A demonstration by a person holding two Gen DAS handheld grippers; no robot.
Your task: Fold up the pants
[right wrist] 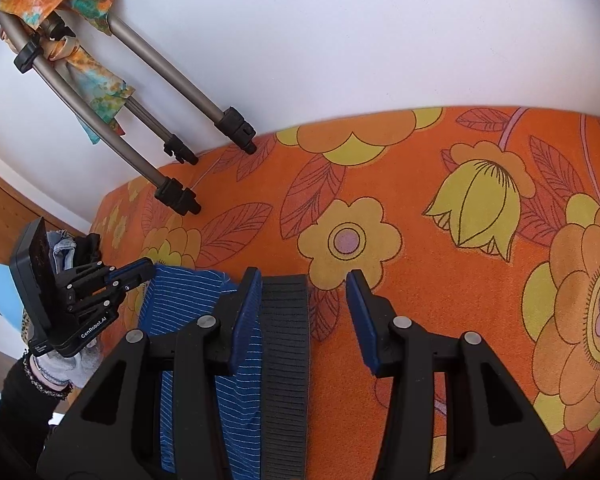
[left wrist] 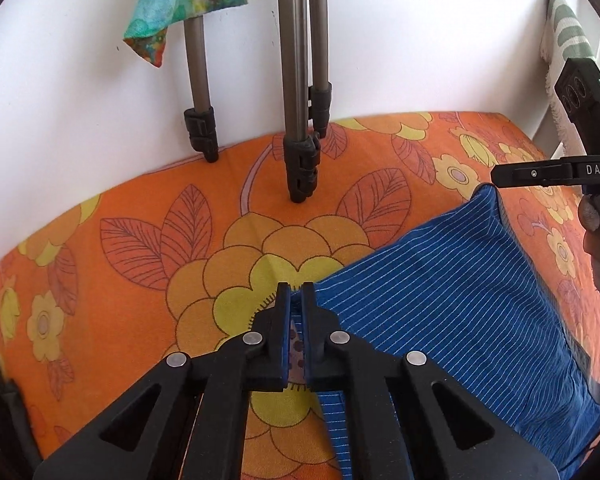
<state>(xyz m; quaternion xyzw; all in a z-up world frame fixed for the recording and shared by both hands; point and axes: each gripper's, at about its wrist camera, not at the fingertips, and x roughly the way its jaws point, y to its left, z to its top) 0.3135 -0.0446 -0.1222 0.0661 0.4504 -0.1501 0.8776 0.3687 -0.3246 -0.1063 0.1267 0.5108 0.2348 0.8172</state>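
The blue pinstriped pants [left wrist: 460, 292] lie folded on the orange flowered bedcover [left wrist: 140, 240]. My left gripper [left wrist: 296, 290] has its jaws nearly closed at the pants' left edge; a small gap shows between the pads and no cloth is clearly pinched. It also shows in the right wrist view [right wrist: 140, 270] at the pants' far left edge. My right gripper [right wrist: 302, 280] is open above the pants' black ribbed waistband [right wrist: 286, 352], with the blue fabric [right wrist: 188, 296] to its left. In the left wrist view the right gripper [left wrist: 500, 174] hovers over the pants' far corner.
Three tripod legs [left wrist: 300, 140] stand on the bed against the white wall, with a colourful cloth [left wrist: 180, 4] hung on them. A green-striped towel [left wrist: 564, 32] hangs at the far right. A pile of clothes [right wrist: 72, 248] lies past the bed's left end.
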